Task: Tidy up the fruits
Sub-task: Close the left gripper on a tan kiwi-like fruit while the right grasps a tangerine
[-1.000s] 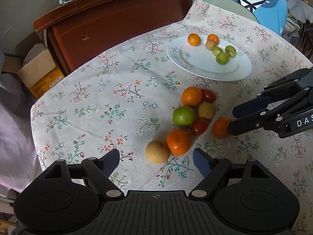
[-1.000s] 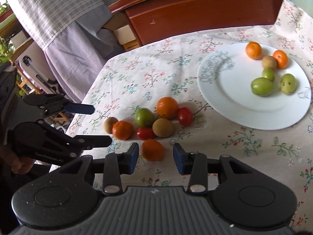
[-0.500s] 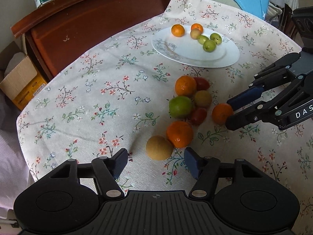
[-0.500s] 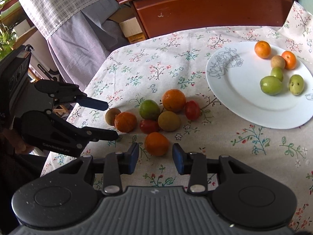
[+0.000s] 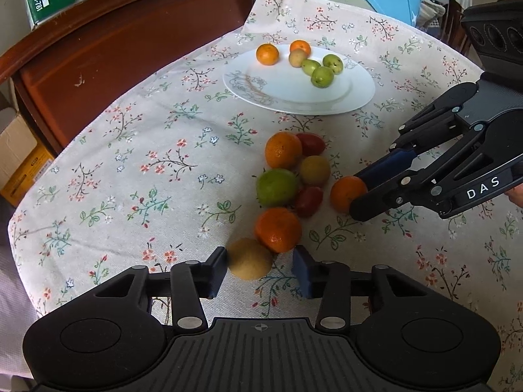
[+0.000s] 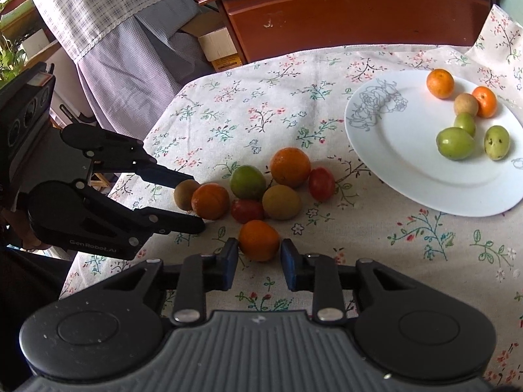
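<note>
Your left tool (image 5: pixel 260 269) is spread wide around the tan round fruit (image 5: pixel 250 259), the left pad just beside its skin and the right pad well off it, with the orange mandarin (image 5: pixel 278 229) touching the fruit on its far right side. Your right tool (image 6: pixel 256 259) stands narrower, a pad on either side of the near mandarin (image 6: pixel 259 239), close to it but seemingly not yet pressing. The rest of the loose fruit sits in a tight cluster on the flowered surface (image 5: pixel 147 150), and the white plate (image 5: pixel 346 98) lies farther back with six small fruits already on its far side. To do this step well, centre each fruit between the pads before you squeeze: slide the left tool a little to the right so both pads meet the tan fruit together, otherwise it will likely roll into the neighbouring mandarin and scatter the pile. Close gently, since these fruits are round and probably soft enough to bruise. Lift straight up before you carry anything toward the plate, and set it down on the bare near part so it does not knock the ones already there.
</note>
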